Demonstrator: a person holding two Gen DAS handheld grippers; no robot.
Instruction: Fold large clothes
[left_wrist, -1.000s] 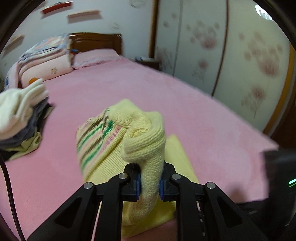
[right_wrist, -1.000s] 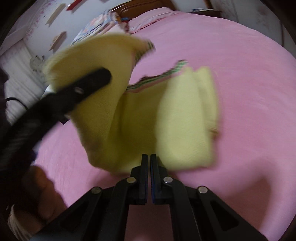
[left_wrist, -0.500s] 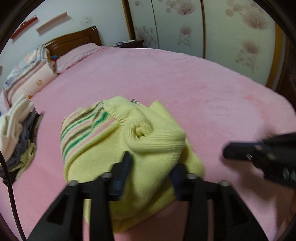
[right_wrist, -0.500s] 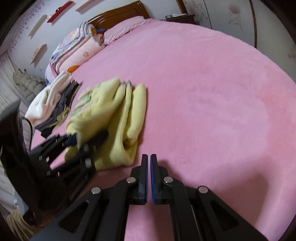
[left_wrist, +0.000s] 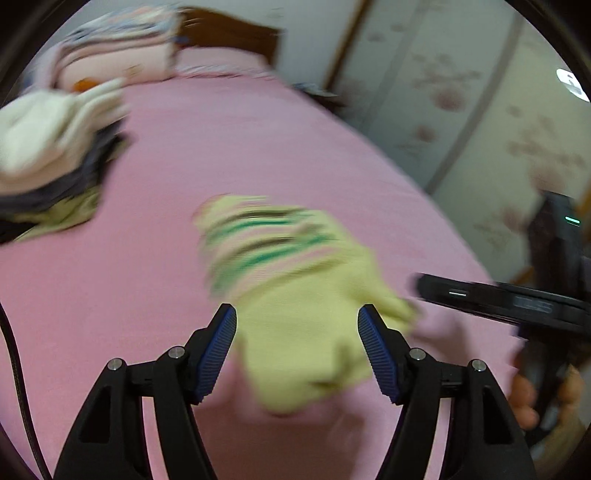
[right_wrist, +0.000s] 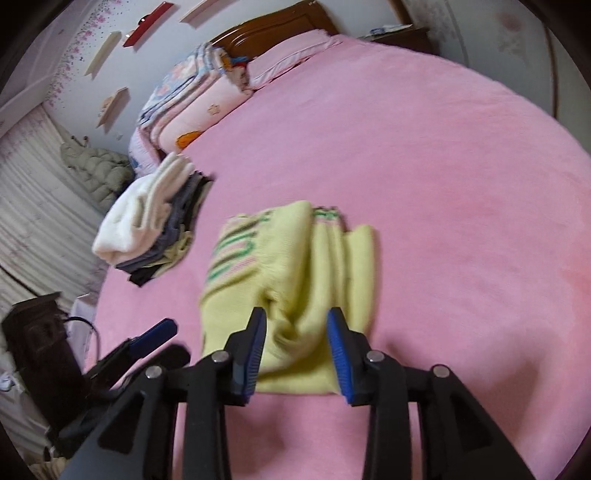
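Sweater of pale yellow knit with green, pink and brown stripes (right_wrist: 291, 280) lies folded in a loose bundle on the pink plush bedspread (right_wrist: 443, 184), at the lower middle of both views.

In the left wrist view the left gripper (left_wrist: 297, 347) has just been opening; its blue ribbed pads (left_wrist: 216, 350) stand wide apart on either side of the sweater's near end without pressing on it, so it has let go. The cloth here is blurred. At the right edge of this view the black right gripper body reaches in, with fingers of the person's hand (left_wrist: 524, 398) wrapped on its handle at the lower right.

The right wrist view shows the right gripper (right_wrist: 295, 350), whose jaws have also just been parting; they stand moderately apart, framing the near edge of the sweater, and grip nothing. Only this view shows the sweater's layered folds clearly, and the left gripper's blue-tipped finger at the lower left.

Both views show a stack of folded clothes with a white garment on top (right_wrist: 147, 225) at the left, well apart from the sweater. Beyond, at the head of the bed, sit folded patterned quilts (right_wrist: 192, 96), a pink pillow (right_wrist: 291, 51) and a dark wooden headboard (right_wrist: 273, 26). Only the left view shows the floral wardrobe doors (left_wrist: 461, 110); only the right shows wall shelves (right_wrist: 110, 103) and a pale curtain (right_wrist: 33, 206).
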